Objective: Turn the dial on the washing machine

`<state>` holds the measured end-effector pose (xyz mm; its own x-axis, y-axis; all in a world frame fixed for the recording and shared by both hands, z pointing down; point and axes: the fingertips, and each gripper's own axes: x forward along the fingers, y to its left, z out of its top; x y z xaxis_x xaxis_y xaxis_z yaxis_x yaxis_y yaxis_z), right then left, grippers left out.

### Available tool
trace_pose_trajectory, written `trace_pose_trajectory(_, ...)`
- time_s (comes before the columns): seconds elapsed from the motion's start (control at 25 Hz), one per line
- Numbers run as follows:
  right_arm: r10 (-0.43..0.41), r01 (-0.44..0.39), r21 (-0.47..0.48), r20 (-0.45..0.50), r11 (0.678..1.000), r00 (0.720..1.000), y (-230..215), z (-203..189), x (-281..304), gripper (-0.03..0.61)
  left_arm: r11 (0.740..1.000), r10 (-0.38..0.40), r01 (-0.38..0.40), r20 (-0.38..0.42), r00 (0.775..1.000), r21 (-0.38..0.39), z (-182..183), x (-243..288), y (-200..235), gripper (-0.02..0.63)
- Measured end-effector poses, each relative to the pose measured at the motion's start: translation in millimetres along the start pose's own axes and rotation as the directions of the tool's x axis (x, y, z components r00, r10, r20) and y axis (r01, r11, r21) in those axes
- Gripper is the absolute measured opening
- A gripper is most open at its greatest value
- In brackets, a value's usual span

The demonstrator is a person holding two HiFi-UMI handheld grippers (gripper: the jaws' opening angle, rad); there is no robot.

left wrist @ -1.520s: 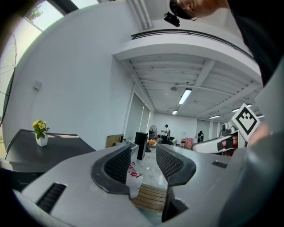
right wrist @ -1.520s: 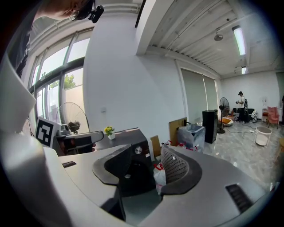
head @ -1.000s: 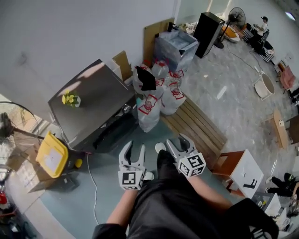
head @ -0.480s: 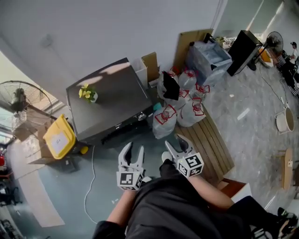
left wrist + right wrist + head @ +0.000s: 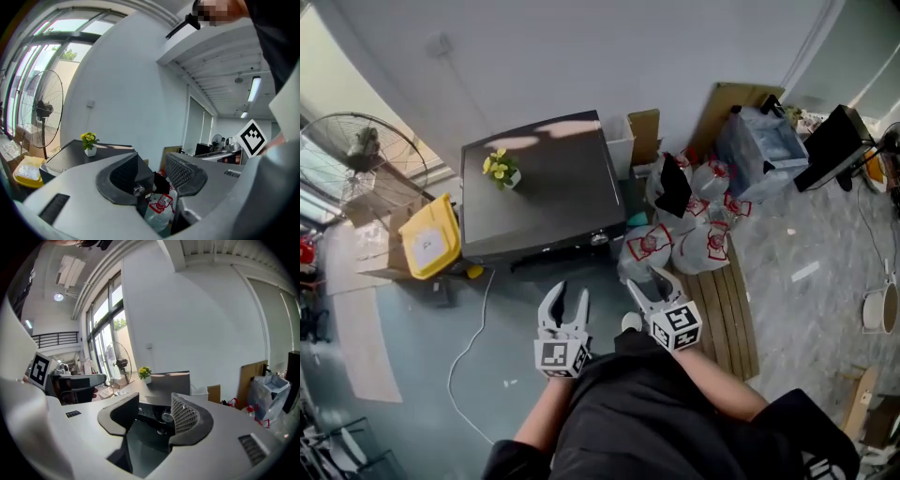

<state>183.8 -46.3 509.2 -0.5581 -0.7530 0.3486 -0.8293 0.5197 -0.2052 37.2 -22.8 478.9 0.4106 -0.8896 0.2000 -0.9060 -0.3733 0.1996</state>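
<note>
The washing machine (image 5: pixel 539 192) is a dark grey box against the white wall, with a small pot of yellow flowers (image 5: pixel 502 169) on its lid. Its round silver dial (image 5: pixel 600 239) sits at the right end of the front panel. My left gripper (image 5: pixel 566 298) and right gripper (image 5: pixel 644 281) hover over the floor in front of it, both open and empty, well short of the panel. In the left gripper view the dial (image 5: pixel 138 190) shows between the left gripper's (image 5: pixel 154 173) jaws. The right gripper view has the dial (image 5: pixel 166 416) between the right gripper's (image 5: pixel 157 413) jaws.
White plastic bags with red print (image 5: pixel 675 246) are heaped right of the machine, beside a slatted wooden pallet (image 5: pixel 727 314). A yellow bin (image 5: pixel 429 247) and a standing fan (image 5: pixel 366 150) are on its left. A white cable (image 5: pixel 473 333) trails over the floor.
The view has swung left, so the washing machine now lies straight ahead instead of off to the left. Both grippers have turned with it to face the machine, their jaws as wide as before.
</note>
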Motion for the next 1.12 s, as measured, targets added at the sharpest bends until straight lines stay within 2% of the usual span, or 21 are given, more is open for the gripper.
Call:
trace_pose_trajectory(0.32, 0.075, -0.076, -0.02, -0.017, 0.997, 0.997, -29, 0, 17, 0.186, 0.994, 0.107, -0.107, 0.016, 0.994, -0.01, -8, 17, -2, 0.156)
trace_pose_trajectory(0.64, 0.126, -0.129, -0.05, -0.052, 0.99, 0.991, -39, -11, 32, 0.186, 0.984, 0.177, -0.176, 0.048, 0.983, -0.022, -7, 20, -2, 0.156)
trace_pose_trajectory(0.92, 0.155, -0.162, -0.048, -0.117, 0.986, 0.981, -25, -44, 61, 0.187, 0.97, 0.243, -0.242, 0.034, 0.969, -0.024, -11, 15, 12, 0.156)
trace_pose_trajectory(1.12, 0.134, -0.142, -0.034, -0.167, 0.989, 0.977, -21, -65, 93, 0.187, 0.965, 0.263, -0.262, 0.021, 0.965, -0.029, -16, 22, 26, 0.156)
